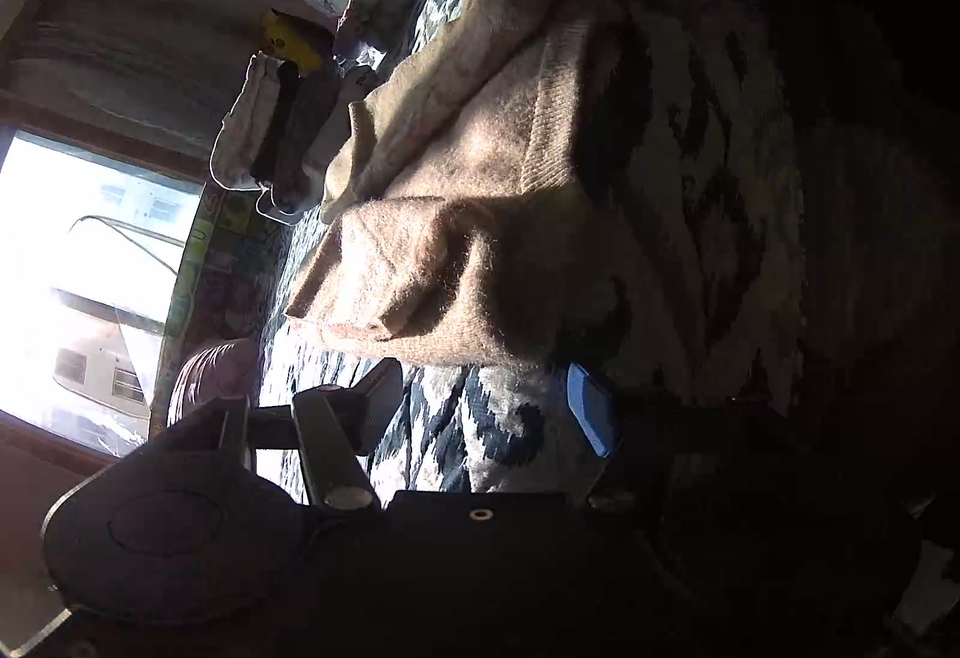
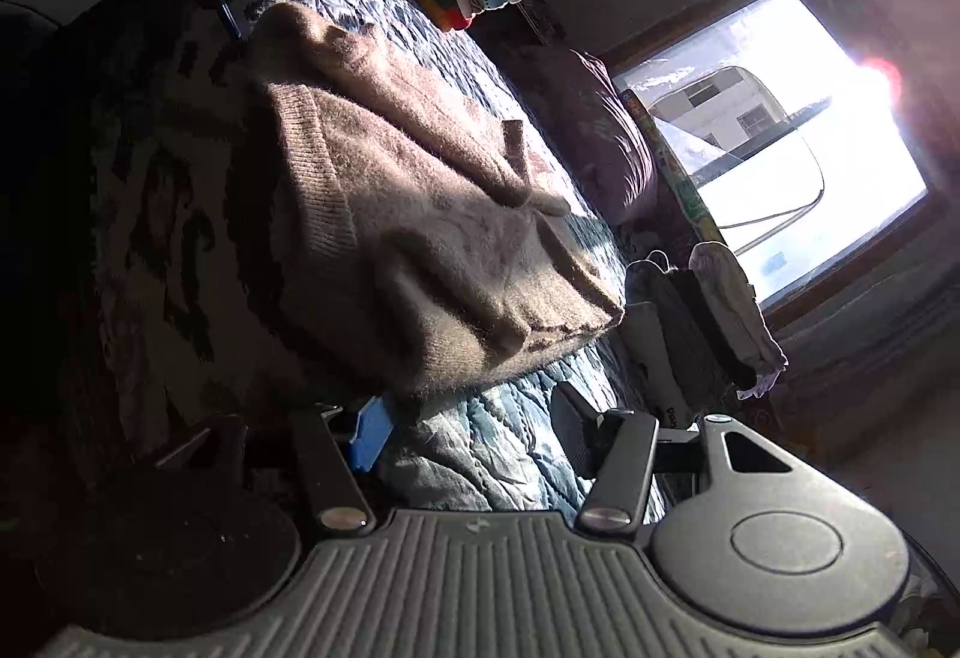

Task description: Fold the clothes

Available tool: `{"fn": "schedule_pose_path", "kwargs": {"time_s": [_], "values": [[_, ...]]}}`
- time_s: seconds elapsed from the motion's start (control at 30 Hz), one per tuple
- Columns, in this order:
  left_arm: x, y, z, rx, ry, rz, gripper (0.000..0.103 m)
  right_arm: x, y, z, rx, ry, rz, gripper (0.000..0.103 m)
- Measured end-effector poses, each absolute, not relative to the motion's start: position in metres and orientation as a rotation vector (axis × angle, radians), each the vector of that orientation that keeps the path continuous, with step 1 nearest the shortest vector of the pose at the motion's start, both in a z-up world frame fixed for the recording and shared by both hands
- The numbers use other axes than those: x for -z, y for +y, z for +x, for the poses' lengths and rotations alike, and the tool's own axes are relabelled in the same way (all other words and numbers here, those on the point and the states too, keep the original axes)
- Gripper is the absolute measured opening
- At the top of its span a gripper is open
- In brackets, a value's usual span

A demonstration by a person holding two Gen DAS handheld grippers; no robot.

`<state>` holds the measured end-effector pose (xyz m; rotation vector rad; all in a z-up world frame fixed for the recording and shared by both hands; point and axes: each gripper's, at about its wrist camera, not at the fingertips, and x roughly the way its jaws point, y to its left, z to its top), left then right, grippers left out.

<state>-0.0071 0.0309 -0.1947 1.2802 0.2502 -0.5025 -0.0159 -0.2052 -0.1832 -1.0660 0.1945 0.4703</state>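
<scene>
Sweater [image 1: 456,190] of fuzzy tan knit lies folded on the blue patterned quilt [image 1: 480,418], its long axis running across both grippers' fronts, ribbed hem toward the shadowed side. Left gripper [image 1: 486,406] and right gripper [image 2: 468,418] stand with fingers spread, holding nothing, just short of it. Deep shadow hides the quilt's near side.

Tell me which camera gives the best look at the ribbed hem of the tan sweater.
The right wrist view. There the ribbed hem of the tan sweater faces the camera, part-lit, with its ribbing readable. The left wrist view shows the same ribbed hem too, but narrower and fading into shadow at the sweater's dark side.
</scene>
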Motion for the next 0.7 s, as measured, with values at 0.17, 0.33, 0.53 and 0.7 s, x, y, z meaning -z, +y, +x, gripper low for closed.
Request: {"fn": "schedule_pose_path", "kwargs": {"time_s": [0.17,0.33,0.53,0.7], "values": [[0.185,0.031,-0.009,0.473,0.103,1.218,0.063,0.195,-0.203,-0.021,-0.512,0.078,-1.131,0.056],[0.198,0.032,-0.005,0.48,0.042,1.265,0.063,0.197,-0.209,-0.009,-0.481,0.053,-1.115,0.06],[0.202,0.047,-0.001,0.465,-0.005,1.286,0.063,0.204,-0.211,-0.012,-0.464,-0.016,-1.149,0.059],[0.207,0.031,0.006,0.485,-0.109,1.286,0.063,0.205,-0.207,-0.018,-0.489,-0.099,-1.176,0.059]]}}
